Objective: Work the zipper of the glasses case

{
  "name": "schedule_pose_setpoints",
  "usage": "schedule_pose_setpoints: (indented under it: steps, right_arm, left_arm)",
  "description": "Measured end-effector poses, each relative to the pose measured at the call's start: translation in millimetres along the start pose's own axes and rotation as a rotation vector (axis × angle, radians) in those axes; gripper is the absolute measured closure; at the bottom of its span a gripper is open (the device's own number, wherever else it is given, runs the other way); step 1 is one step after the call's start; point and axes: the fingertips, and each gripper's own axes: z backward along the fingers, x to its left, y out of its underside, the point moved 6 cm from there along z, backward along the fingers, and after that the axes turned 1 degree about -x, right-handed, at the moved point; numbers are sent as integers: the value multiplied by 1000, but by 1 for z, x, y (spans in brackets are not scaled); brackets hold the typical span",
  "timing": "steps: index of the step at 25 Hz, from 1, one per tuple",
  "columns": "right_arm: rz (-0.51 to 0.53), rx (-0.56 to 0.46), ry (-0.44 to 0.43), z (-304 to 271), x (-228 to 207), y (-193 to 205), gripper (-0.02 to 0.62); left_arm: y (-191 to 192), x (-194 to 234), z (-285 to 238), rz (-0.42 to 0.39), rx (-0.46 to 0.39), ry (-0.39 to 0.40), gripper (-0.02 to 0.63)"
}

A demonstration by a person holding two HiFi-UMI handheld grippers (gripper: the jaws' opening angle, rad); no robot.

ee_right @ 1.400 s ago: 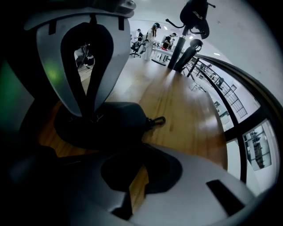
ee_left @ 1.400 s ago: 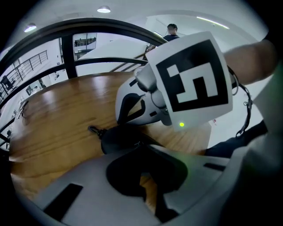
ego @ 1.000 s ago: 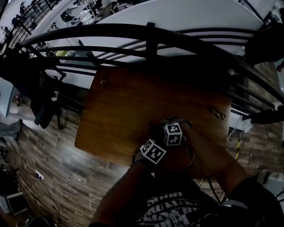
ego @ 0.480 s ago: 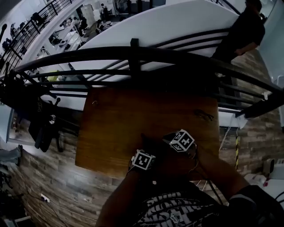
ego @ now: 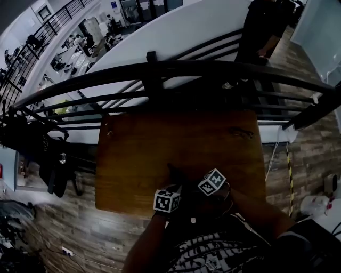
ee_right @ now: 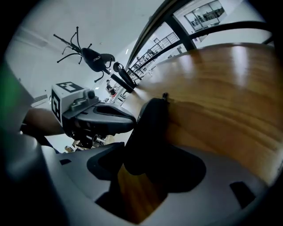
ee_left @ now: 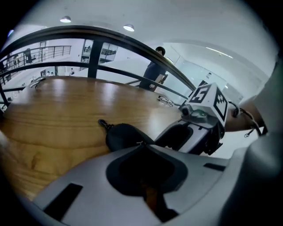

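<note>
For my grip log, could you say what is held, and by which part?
The left tongs appear to pinch the glasses case at its near end; the right tongs, just opened, straddle it without gripping.

Head camera looks down; both others skim table (ego: 160,144).

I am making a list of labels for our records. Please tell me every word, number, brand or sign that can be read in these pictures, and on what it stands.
No text can be read in any view.
Marker cubes: black-and-white square patterns only, no letters or numbers.
Glasses case: plain and dark, no brand shows.
Blue panel far behind the railing: too small to read.
</note>
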Motion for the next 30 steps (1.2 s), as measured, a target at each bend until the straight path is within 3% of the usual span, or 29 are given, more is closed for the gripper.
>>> schedule_pose_setpoints:
  steps: [3,6,12,14,17,20,22,27,30]
  right_arm:
    - [-29,9,-15,-8,3,-1,311]
    - [13,34,19,-18,8,-1,302]
    - [6,47,36,-23,6,-5,293]
    - [39,35,46,-22,10,-6,296]
    - [128,-4,52,-9,20,-11,312]
    - [199,-72,23,9,34,-22,318]
    - [257,-107,15,20,46,-31,319]
    - [328,-215,5,56,77,-46,322]
    - [347,-286,-32,79,95,-53,322]
  left_arm:
    - [3,1,1,32,-34,5,604]
    - [5,1,2,66,-69,20,604]
    - [11,18,5,253,-89,131,604]
    - [12,29,20,289,-95,134,604]
    - [10,45,52,305,-186,142,604]
    - [6,51,78,335,-252,218,598]
    - [-2,47,92,330,-285,284,513]
    - [-20,33,115,266,-322,372,426]
    - [-38,14,120,223,-348,491,356]
